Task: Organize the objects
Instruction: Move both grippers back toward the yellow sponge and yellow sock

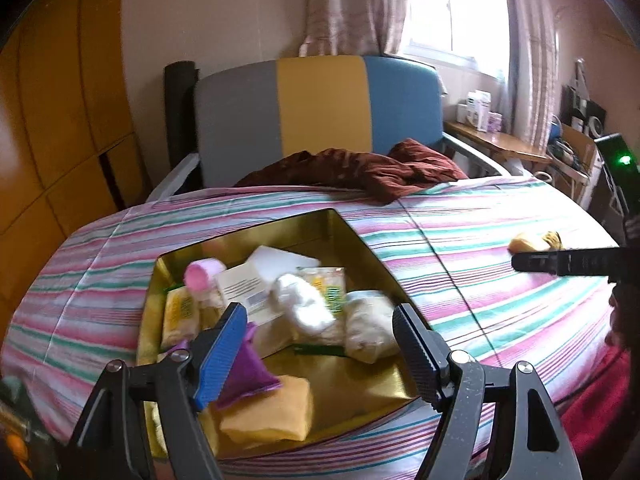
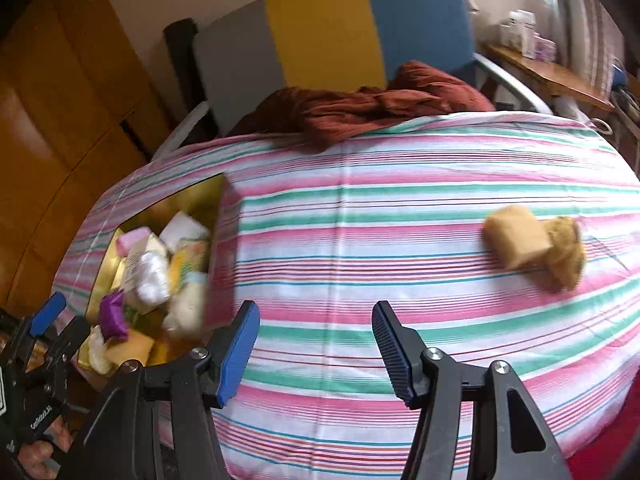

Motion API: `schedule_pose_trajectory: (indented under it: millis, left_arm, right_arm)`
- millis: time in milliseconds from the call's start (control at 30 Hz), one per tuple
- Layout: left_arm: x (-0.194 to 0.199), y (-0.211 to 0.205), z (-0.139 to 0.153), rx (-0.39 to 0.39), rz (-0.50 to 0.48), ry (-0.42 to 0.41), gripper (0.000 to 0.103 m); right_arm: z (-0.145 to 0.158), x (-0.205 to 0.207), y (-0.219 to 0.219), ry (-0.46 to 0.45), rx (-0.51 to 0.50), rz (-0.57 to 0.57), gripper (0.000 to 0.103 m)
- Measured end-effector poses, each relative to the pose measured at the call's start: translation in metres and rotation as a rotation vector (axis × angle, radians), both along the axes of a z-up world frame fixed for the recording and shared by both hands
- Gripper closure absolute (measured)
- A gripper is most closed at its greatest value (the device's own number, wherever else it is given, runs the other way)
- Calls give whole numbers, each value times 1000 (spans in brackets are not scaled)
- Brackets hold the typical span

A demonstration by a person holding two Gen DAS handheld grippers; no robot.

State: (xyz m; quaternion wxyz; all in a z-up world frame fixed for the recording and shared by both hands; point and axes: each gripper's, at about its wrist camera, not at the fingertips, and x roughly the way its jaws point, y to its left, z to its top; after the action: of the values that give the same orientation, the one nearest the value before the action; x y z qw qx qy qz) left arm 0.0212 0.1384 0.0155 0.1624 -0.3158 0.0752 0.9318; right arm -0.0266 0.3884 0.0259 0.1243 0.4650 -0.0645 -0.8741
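Though most items already sit in the gold box, two stay out on the striped bedsheet: a tan roll and a brownish crumpled bundle, touching each other, far right of the box.

Left gripper hovers over the box's near end, jaws parted and widening, nothing between them. Right gripper hangs above bare sheet between the box and the stray pair, jaws wide apart, empty.

Judgement: task mostly done; those two remain to be fetched.

Box: shiny metallic walls, rectangular, open-topped. Inside: purple pouch, soft fabric; yellow folded cloth, blocky; white fluffy bundles; pink cylinder; white carton, printed label (text unreadable); yellow-green packets.

Sheet: pink, green and white stripes, smooth. Rust-coloured crumpled cloth lies at the far edge.
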Motion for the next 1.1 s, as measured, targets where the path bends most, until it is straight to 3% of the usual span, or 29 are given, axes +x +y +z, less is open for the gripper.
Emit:
schedule_pose_trajectory:
  millis: [1100]
  left_arm:
    - [1, 102, -19, -30, -260, -73, 24]
  right_arm:
    - [-26, -14, 167, -149, 22, -379, 43]
